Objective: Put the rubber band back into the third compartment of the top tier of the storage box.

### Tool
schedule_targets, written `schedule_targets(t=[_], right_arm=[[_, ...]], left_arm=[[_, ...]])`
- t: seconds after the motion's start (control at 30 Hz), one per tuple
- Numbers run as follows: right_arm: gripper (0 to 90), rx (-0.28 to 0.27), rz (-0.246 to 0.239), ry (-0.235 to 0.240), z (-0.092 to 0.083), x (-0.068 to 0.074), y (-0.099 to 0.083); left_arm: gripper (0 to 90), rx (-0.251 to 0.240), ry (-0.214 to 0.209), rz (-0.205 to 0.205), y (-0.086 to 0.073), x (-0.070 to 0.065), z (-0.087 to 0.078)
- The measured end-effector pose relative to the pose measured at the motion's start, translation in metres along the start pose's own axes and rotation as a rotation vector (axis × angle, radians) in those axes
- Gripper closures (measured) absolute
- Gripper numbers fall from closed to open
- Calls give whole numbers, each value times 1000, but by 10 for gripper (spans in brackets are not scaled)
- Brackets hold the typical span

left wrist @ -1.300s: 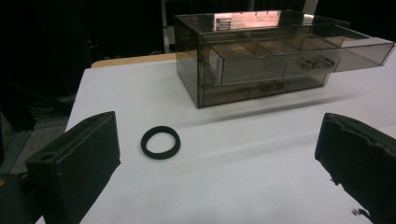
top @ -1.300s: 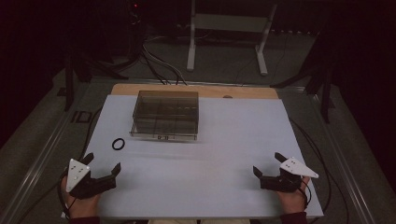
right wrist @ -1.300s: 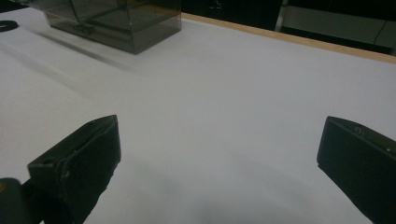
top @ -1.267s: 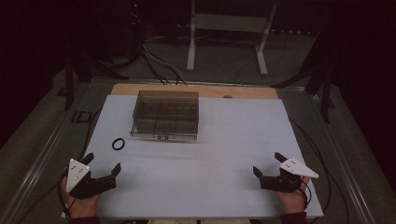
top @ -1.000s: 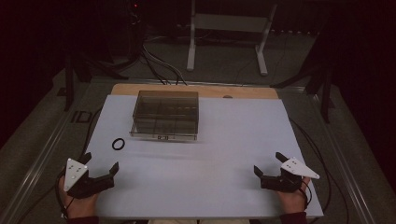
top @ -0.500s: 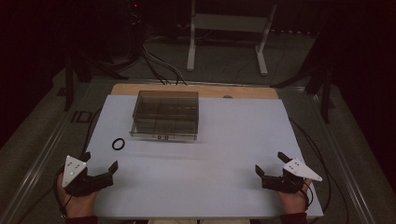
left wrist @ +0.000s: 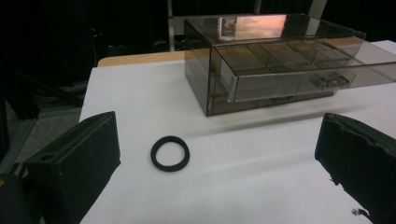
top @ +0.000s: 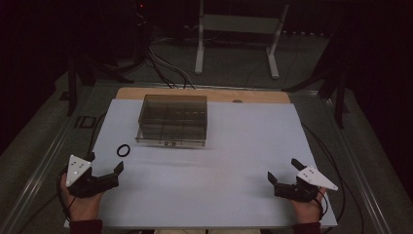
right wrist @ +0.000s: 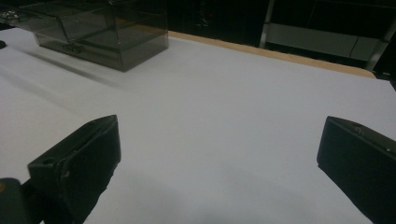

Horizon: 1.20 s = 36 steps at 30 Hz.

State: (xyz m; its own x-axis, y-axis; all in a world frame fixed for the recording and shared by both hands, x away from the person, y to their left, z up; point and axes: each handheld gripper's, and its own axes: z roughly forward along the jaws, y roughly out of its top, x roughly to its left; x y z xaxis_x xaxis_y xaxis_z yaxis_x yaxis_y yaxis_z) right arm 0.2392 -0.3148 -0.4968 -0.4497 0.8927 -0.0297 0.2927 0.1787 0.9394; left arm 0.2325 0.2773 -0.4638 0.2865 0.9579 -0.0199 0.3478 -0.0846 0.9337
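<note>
The high view looks forward and down from above the person's side, taking in the whole white worktop (top: pixel 204 165). The left gripper view sits low and close, facing the smoky transparent plastic drawer box (left wrist: pixel 275 60) and the small black rubber ring (left wrist: pixel 170 153). The right gripper view, equally low, catches that same box (right wrist: pixel 102 32) at its far left.

A white table top (top: pixel 234 161) lies over a wooden board whose bare edge (top: pixel 243 95) shows along the far side. Beyond it, on the dim grey floor, stands a pale metal frame (top: pixel 237 34) on two legs, and a bundle of dark cables (top: pixel 165 66) runs across the floor from the darkness toward the table's far left corner. A small dark rectangle (top: pixel 85 122) sits just off the table's left edge, perhaps a bracket, too dim to tell.
</note>
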Motion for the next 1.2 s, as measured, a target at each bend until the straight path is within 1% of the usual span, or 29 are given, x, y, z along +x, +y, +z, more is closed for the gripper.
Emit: schedule_targets(t=[0.23,0.3,0.57,0.67,0.7,0.93,1.2], right_arm=[[2,-7,2,-9,-1,0,0],[2,-9,1,-11,-1,0,1],[2,-15,3,-20,-2,0,1],[2,-15,4,-21,-2,0,1],[2,-15,4,-21,-2,0,1],[2,-16,4,-21,-2,0,1],[2,-12,2,-21,-2,0,1]], left_arm=[[9,-5,-7,4,5,-1,7],[9,-2,-8,7,7,0,11],[9,-2,-13,2,14,2,23],[9,-1,-22,-3,16,4,27],[9,1,-22,1,16,4,28],[9,10,-22,-7,18,8,36],[11,18,-11,-10,23,13,46]])
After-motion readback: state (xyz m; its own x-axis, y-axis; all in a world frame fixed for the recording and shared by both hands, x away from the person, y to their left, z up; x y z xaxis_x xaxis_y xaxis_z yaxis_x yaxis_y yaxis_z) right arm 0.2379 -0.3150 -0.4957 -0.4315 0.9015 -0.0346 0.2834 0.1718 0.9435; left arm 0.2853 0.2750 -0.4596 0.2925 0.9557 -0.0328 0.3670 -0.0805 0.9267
